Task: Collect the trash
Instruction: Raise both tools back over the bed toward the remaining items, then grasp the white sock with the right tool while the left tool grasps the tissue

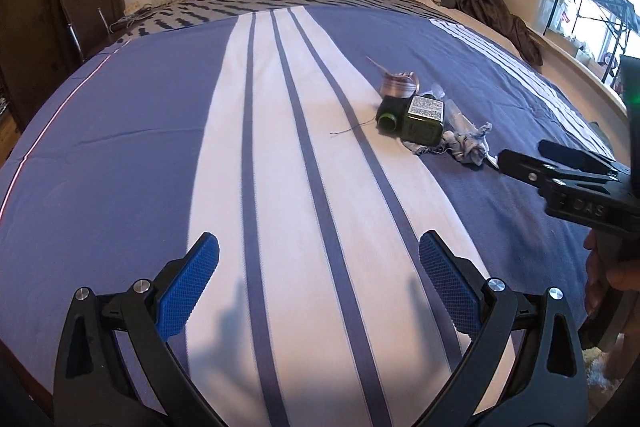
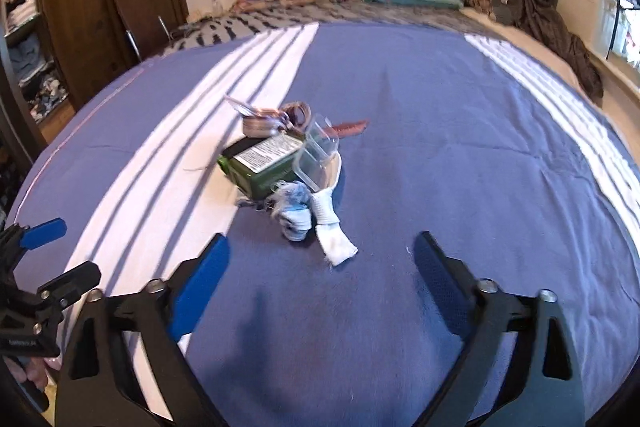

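- Looking through the right wrist view, we see a white sock (image 2: 334, 233) and clear plastic container (image 2: 316, 157) that the left view hides behind the green bottle (image 1: 420, 121).
- We find both the left gripper (image 1: 318, 285) and right gripper (image 2: 322, 281) with jaws wide apart, holding nothing, while the trash pile lies mid-bed (image 1: 120, 131).

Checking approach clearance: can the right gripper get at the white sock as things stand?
Probably yes. The right gripper is open and empty, the white sock lies just ahead between its fingers, with only bare blanket between.
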`<act>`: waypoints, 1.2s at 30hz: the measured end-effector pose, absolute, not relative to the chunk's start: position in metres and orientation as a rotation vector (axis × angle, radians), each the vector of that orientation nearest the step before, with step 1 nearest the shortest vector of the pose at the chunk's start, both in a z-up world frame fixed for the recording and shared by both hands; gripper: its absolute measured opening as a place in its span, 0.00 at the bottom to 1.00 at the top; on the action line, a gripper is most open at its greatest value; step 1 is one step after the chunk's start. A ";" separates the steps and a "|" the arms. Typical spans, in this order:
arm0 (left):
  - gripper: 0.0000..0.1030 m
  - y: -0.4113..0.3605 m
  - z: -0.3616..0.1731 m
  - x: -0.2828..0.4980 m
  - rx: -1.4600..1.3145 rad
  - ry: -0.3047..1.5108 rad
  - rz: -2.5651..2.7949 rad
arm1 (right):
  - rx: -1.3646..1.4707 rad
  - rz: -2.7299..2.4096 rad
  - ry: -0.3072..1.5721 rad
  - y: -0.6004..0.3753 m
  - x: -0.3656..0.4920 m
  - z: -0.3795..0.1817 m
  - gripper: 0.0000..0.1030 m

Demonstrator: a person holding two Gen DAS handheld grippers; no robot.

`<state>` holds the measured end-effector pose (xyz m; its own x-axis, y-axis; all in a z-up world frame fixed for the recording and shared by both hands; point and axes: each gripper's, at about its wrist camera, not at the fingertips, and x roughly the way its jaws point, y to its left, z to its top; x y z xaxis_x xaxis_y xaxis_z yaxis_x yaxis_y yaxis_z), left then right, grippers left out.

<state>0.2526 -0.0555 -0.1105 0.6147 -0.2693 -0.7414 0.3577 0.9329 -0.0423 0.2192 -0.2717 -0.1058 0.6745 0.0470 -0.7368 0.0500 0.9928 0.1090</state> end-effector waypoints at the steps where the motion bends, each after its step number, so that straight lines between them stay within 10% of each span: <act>1: 0.92 -0.057 -0.112 0.255 0.114 0.835 -0.365 | 0.123 -0.001 0.847 -0.272 0.222 -0.109 0.78; 12: 0.92 -0.074 -0.118 0.274 0.115 0.842 -0.397 | 0.048 -0.041 0.911 -0.278 0.245 -0.130 0.37; 15: 0.92 -0.082 -0.120 0.276 0.120 0.845 -0.410 | 0.025 -0.040 0.902 -0.276 0.251 -0.130 0.11; 25: 0.92 -0.135 -0.116 0.283 0.152 0.833 -0.511 | 0.127 -0.049 0.813 -0.318 0.239 -0.109 0.10; 36: 0.64 -0.205 -0.127 0.299 0.162 0.882 -0.634 | 0.175 -0.048 0.806 -0.347 0.229 -0.112 0.10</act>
<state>0.2991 -0.2045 -0.1275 0.4668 -0.4497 -0.7615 0.5788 0.8064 -0.1213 0.2295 -0.3471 -0.1125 0.6922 0.0242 -0.7213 0.1093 0.9844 0.1380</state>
